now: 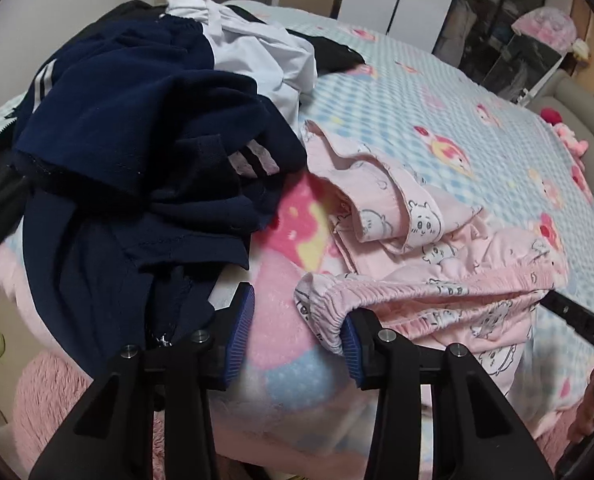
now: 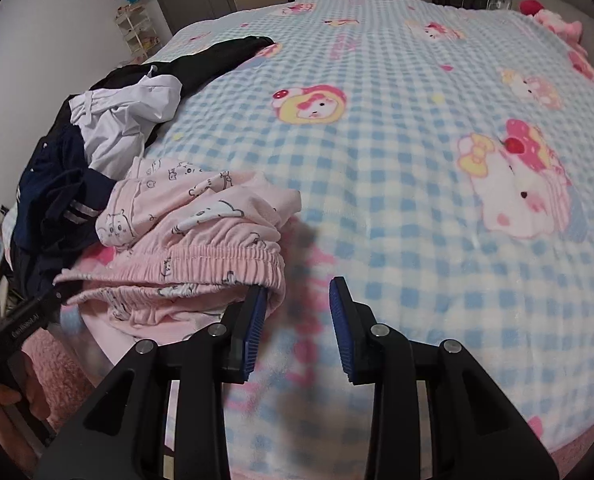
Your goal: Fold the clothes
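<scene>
Bracketing pink pants (image 1: 437, 296) waistband for spreading: left gripper (image 1: 297, 336) and right gripper (image 2: 297, 320) apart, nothing clamped.

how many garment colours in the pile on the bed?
4: pink printed pyjamas nearest the grippers, navy striped clothes beside them, white shirt behind, black garment farthest. More may be buried.
</scene>
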